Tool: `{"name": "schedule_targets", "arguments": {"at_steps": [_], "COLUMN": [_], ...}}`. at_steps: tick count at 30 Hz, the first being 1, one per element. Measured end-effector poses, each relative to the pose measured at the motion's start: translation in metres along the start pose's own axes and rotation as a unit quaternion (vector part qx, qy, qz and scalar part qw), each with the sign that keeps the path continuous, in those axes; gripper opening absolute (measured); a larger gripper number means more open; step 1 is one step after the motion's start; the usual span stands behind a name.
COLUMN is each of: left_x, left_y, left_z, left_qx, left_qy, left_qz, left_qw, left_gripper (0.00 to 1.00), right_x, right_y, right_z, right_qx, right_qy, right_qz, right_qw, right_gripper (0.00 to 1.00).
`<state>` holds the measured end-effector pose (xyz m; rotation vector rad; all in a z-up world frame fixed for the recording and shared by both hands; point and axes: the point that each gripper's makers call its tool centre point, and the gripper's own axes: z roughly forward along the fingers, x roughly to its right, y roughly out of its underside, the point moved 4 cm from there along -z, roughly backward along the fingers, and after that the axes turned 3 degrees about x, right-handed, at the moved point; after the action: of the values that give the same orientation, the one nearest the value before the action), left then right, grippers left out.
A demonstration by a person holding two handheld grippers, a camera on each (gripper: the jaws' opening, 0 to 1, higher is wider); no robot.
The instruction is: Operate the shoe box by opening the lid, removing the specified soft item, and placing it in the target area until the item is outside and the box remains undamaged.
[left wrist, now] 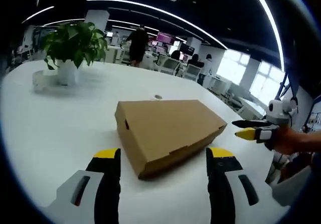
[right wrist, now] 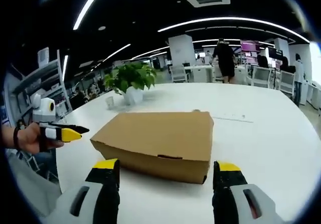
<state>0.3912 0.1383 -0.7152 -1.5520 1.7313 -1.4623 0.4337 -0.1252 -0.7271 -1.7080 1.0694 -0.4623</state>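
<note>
Left gripper view: we log the closed shoe box (left wrist: 168, 134) lying diagonally just beyond our left gripper (left wrist: 164, 159), fingers spread; right gripper (right wrist: 166, 171) likewise spread, equally near.

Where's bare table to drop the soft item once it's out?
Bare white table stretches beyond the closed shoe box and on its far-right side. The corner by the potted plant and small cup is more crowded.

No legible text or labels
</note>
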Motion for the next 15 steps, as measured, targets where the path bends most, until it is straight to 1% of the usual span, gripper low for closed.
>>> {"name": "schedule_targets", "arguments": {"at_steps": [3,7,10,15], "left_x": [-0.003,-0.005,-0.01,-0.009], "left_y": [0.001,0.001,0.003,0.006], "left_z": [0.007,0.014,0.024,0.033], "left_qx": [-0.005,-0.007,-0.009,-0.019], "left_qy": [0.001,0.001,0.001,0.002], "left_qz": [0.002,0.002,-0.001,0.004], "left_qw": [1.0,1.0,1.0,0.9998], "left_gripper": [0.71,0.71,0.71,0.7], "right_x": [0.006,0.008,0.009,0.013], "right_y": [0.001,0.001,0.0,0.001], "right_z": [0.007,0.018,0.024,0.035], "right_qx": [-0.004,-0.008,-0.007,-0.01], "right_qy": [-0.001,-0.009,-0.012,-0.014], "right_qz": [0.006,0.007,0.011,0.017], "right_qw": [1.0,0.9999,0.9998,0.9997], "right_gripper": [0.75,0.75,0.75,0.74]}}
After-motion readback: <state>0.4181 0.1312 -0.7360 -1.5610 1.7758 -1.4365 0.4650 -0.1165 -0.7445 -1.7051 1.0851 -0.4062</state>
